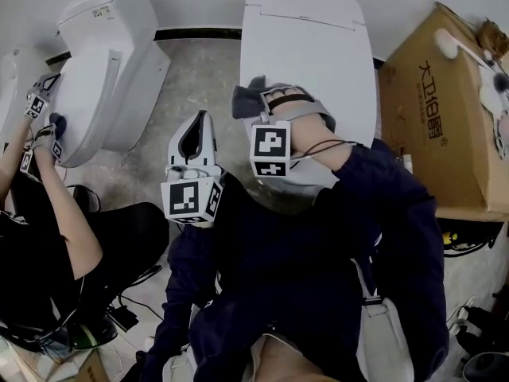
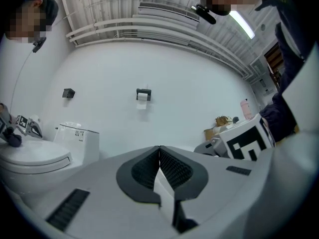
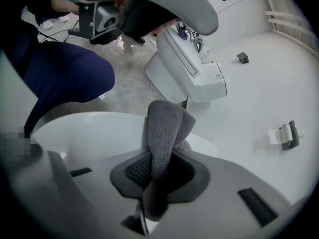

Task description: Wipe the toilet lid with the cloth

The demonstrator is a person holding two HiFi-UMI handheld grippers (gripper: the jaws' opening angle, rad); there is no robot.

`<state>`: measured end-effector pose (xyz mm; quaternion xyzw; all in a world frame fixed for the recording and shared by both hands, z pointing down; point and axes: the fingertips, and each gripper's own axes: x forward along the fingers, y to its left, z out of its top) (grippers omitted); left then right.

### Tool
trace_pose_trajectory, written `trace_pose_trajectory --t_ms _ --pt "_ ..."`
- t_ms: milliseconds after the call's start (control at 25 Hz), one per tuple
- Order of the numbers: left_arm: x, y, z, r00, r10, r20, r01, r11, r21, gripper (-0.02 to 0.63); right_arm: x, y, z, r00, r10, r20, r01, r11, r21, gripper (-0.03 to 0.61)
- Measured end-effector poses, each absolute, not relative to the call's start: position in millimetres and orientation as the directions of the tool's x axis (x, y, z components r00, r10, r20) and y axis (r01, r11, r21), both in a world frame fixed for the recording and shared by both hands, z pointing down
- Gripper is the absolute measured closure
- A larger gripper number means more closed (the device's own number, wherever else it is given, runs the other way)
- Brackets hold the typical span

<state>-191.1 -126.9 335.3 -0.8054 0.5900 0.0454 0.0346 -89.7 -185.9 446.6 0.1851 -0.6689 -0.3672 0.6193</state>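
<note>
A white toilet with its lid point(image 1: 314, 62) shut stands in front of me in the head view. My right gripper point(image 1: 266, 102) rests at the lid's left front edge, shut on a grey fleecy cloth point(image 1: 245, 100). In the right gripper view the cloth point(image 3: 164, 126) sticks up folded from between the jaws, over the white lid point(image 3: 84, 133). My left gripper point(image 1: 203, 116) hangs left of the toilet above the floor, off the lid. In the left gripper view its jaws point(image 2: 159, 151) are pressed together with nothing between them.
A second white toilet point(image 1: 99, 86) stands at the left, where another person's hands hold grippers point(image 1: 41, 122) against it. A large cardboard box point(image 1: 445, 126) sits close to my toilet's right side. Grey floor point(image 1: 191, 78) lies between the toilets. Cables lie at the lower left.
</note>
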Motion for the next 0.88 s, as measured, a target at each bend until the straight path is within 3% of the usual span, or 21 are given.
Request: trace_pose_trajectory --t_ms 280,480,640,760,880 --pt "-187 -132 329 0.312 -0.942 -0.125 -0.95 -0.313 -0.013 0.598 -85 -159 448 -0.204 -0.663 0.72 0.167 0.702 0.693 0.509" --pt "-188 -138 323 0.309 -0.942 -0.134 -0.951 -0.31 -0.013 0.598 -77 -164 431 -0.327 -0.664 0.673 -0.103 0.733 0.673 0.509" --pt "-186 -146 318 0.314 -0.938 -0.144 -0.949 -0.316 -0.014 0.598 -73 -171 395 -0.46 -0.715 0.527 -0.381 0.695 0.61 0.509" --pt "-183 -150 315 0.315 -0.937 -0.152 -0.948 -0.318 -0.007 0.598 -65 -173 358 -0.571 -0.748 0.339 -0.587 0.66 0.469 0.509" --pt "-180 -153 312 0.317 -0.936 -0.153 -0.947 -0.321 -0.005 0.598 -50 -173 326 -0.593 -0.792 0.146 -0.73 0.605 0.317 0.509"
